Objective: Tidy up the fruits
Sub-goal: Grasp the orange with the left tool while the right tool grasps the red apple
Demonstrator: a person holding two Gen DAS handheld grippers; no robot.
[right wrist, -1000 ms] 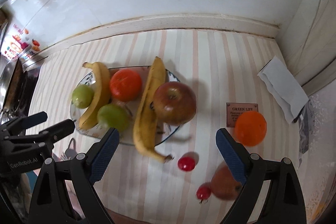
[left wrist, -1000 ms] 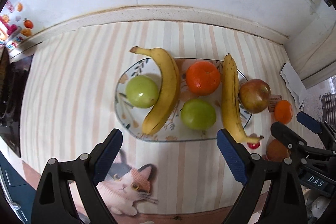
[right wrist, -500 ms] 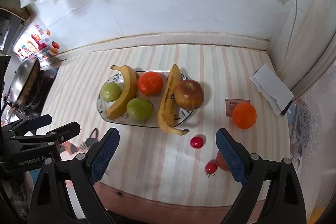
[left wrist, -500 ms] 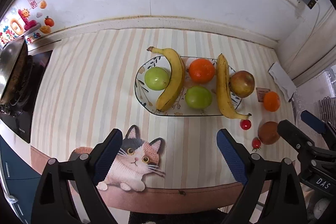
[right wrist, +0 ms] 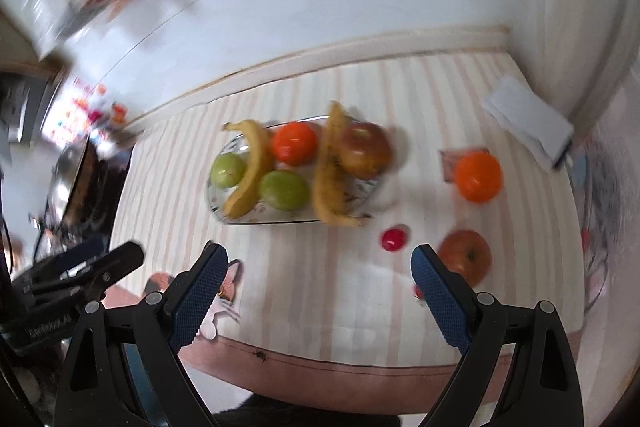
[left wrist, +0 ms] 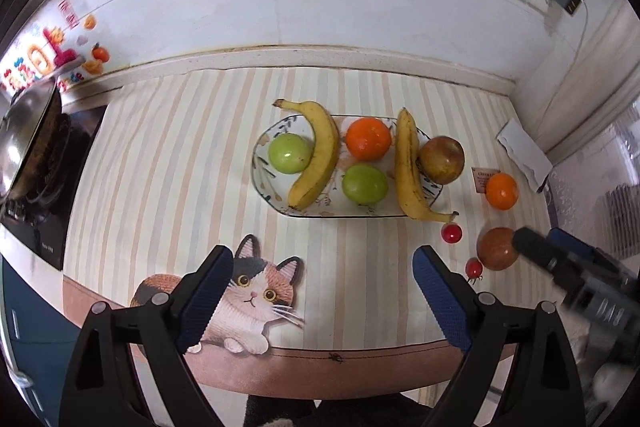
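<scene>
Fruits fill a patterned oval plate that sits on the striped desk, a little past the middle of the left wrist view toward 1 o'clock. On the plate lie two bananas, two green apples, an orange and a red-brown apple. The left banana runs its long axis from a stem at 11 o'clock, past the plate's rim, down to a blunt end at 6 o'clock, curving around the first green apple at its 9 o'clock side. The second green apple lies at the banana's 3 o'clock, with the orange just beyond it at 12 o'clock. The right banana lies nearly straight, tip at 12 o'clock and stem at 5 o'clock, the stem reaching over the rim onto the desk. The red-brown apple rests against it at the plate's 3 o'clock edge.

Off the plate, at its 3 to 5 o'clock, sit a loose orange, another reddish apple and two cherry tomatoes.

The left gripper hangs above the desk's near edge, its jaws wide and holding nothing. The right gripper, in a blurred view, also has its jaws wide and empty.
</scene>
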